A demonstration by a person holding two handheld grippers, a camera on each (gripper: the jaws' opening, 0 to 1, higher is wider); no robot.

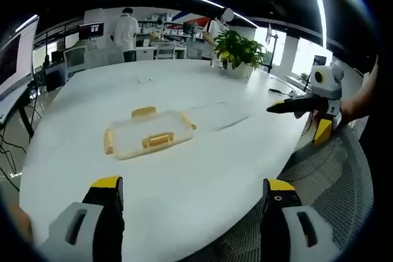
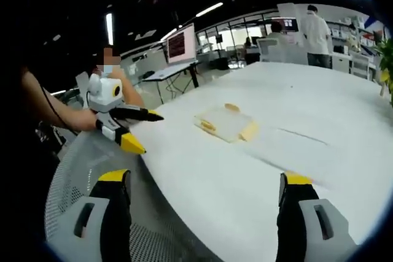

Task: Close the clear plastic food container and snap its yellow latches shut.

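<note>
The clear plastic food container [image 1: 149, 133] lies flat on the white table [image 1: 202, 176], with yellow latches [image 1: 158, 140] standing out from its sides. I cannot tell whether its lid is pressed down. My left gripper [image 1: 193, 189] hangs open over the near table edge, well short of the container. My right gripper [image 1: 305, 118] comes in from the right, open and holding nothing. In the right gripper view the container [image 2: 226, 124] sits mid-table. There my right gripper [image 2: 204, 182] is open and far from it, and the left gripper [image 2: 141, 130] is open at the left.
A potted plant [image 1: 238, 50] stands at the table's far side. Grey mesh chair backs [image 1: 334, 176] [image 2: 73, 170] press against the near table edge. People [image 1: 126, 32] stand among desks and monitors at the back. The person's arm [image 2: 43, 105] holds the left gripper.
</note>
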